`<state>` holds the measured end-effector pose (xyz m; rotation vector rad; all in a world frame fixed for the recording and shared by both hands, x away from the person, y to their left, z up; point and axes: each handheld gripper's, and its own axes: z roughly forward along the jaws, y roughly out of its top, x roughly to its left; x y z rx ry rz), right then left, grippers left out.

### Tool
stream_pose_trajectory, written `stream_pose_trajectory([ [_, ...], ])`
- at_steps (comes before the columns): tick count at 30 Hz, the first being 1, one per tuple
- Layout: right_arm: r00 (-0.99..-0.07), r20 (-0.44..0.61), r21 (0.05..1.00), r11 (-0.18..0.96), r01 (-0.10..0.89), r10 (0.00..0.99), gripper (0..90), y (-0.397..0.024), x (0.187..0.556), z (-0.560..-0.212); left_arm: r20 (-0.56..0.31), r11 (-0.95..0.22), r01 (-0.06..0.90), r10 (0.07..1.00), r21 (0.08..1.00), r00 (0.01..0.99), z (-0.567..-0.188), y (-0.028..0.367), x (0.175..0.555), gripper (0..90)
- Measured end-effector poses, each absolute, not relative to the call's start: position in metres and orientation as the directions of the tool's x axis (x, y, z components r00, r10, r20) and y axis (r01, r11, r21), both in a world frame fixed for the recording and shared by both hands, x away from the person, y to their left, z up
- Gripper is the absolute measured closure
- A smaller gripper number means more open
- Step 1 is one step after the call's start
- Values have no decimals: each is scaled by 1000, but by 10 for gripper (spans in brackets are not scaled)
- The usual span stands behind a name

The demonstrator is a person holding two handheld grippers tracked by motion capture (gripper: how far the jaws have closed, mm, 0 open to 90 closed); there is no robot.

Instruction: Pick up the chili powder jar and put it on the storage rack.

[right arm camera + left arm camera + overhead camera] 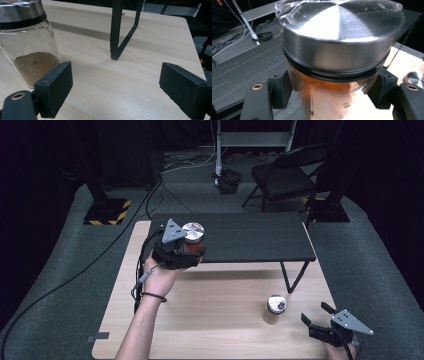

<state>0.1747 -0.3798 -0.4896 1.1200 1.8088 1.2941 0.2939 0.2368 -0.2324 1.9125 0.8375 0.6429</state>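
Your left gripper (187, 251) pinches the red-spice jar (193, 240)
Your right gripper (316, 316), spread empty, has the tan-spice jar (274, 309) at its ten o'clock

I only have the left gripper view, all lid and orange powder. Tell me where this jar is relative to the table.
Observer: In the high view the left gripper holds the orange jar in the air, at the near edge of the black shelf.
Operator: Report the other jar.
Observer: A second jar stands on the wooden table; it holds brown powder.
Operator: Give me the right gripper.
Observer: The right gripper has its jaws wide open, the second jar beside its left pad, not between the jaws.
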Motion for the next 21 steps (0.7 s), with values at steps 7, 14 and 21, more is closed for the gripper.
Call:
stream_pose_trajectory([
  [7, -434, -23, 950, 155, 270, 900, 108, -380, 175, -490, 85, -332, 308, 791, 892, 606, -230, 228, 305, 319],
  [14, -434, -22, 950, 154, 270, 900, 108, -380, 175, -490, 72, -314, 335, 816, 888, 574, -231, 222, 317, 319],
  [21, -436, -23, 951, 155, 269, 900, 108, -380, 176, -490, 58, -298, 356, 832, 886, 551, -233, 219, 324, 318],
])
